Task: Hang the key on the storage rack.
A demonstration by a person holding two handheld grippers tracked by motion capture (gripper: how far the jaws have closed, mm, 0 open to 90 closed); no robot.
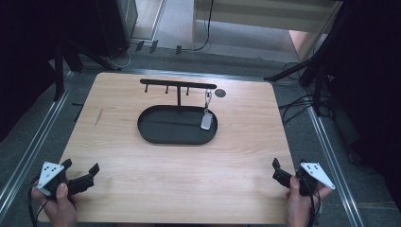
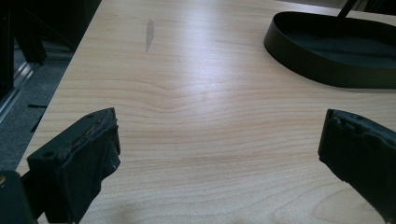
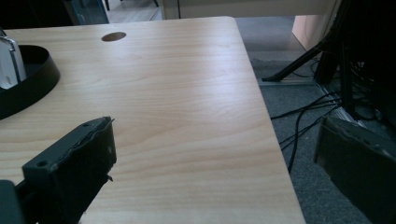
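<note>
the key fob [image 1: 206, 120] hangs from the stand [image 1: 178, 85], its end resting in the black tray [image 1: 156, 135], far ahead of both tools. left gripper [image 1: 79, 176] and right gripper [image 1: 283, 174] sit at the table's [image 1: 189, 189] near corners, jaws apart and empty, seemingly waiting.

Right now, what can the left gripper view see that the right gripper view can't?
The left gripper view alone has a grey streak on the wood and the long near wall of the black oval tray. The right gripper view alone has a round dark spot, a white tag in the tray, and cables on the floor. Both share the wooden table and open jaws holding nothing.
</note>
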